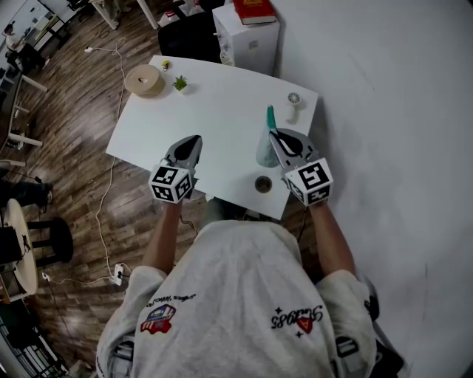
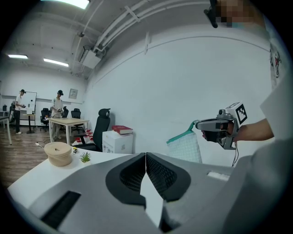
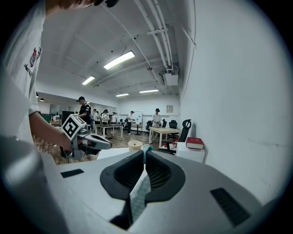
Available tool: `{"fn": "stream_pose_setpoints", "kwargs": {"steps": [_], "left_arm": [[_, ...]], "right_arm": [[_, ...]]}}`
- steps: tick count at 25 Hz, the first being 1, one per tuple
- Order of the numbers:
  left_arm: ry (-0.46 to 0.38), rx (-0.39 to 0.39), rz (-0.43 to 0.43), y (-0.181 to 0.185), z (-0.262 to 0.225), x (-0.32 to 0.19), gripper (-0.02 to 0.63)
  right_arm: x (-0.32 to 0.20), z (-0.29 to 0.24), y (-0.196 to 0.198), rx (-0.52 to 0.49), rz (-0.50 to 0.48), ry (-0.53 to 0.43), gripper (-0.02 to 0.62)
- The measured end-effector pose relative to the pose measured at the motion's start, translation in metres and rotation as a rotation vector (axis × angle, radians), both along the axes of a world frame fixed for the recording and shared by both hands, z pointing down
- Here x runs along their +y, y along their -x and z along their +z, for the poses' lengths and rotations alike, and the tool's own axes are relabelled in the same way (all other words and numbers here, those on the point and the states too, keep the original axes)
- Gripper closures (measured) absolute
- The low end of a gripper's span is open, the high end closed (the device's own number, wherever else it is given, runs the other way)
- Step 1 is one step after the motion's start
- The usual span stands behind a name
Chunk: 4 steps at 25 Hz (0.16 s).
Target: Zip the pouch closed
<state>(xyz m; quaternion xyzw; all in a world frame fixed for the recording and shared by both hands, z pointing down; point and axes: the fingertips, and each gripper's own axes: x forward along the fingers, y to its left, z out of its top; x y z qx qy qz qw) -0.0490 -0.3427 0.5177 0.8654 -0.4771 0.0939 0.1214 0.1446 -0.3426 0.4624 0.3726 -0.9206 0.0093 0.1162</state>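
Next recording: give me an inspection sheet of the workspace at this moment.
Surface: white table, things at its far edge and near its front edge.
Job's things: mesh pouch with teal edge, held upright over the table by the right tongs; whether its bottom touches the table cannot be told.
Clutter: beige spool, potted plant, small white gadget, dark round item.
Tongs: right tongs shut on the pouch's top edge; left tongs shut, nothing between them.
Cables: white floor cable leading to a power strip.
Surroundings: white cabinet with red book, black chair, people at far desks.
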Motion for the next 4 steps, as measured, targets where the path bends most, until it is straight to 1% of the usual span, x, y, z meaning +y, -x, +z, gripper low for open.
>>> {"fn": "stream_pose_setpoints", "kwargs": {"steps": [4], "left_arm": [[0.003, 0.009, -0.005, -0.0010, -0.0017, 0.0008, 0.600]], "right_arm": [[0.0002, -0.0014, -0.0016, 0.003, -0.002, 0.004, 0.578]]}}
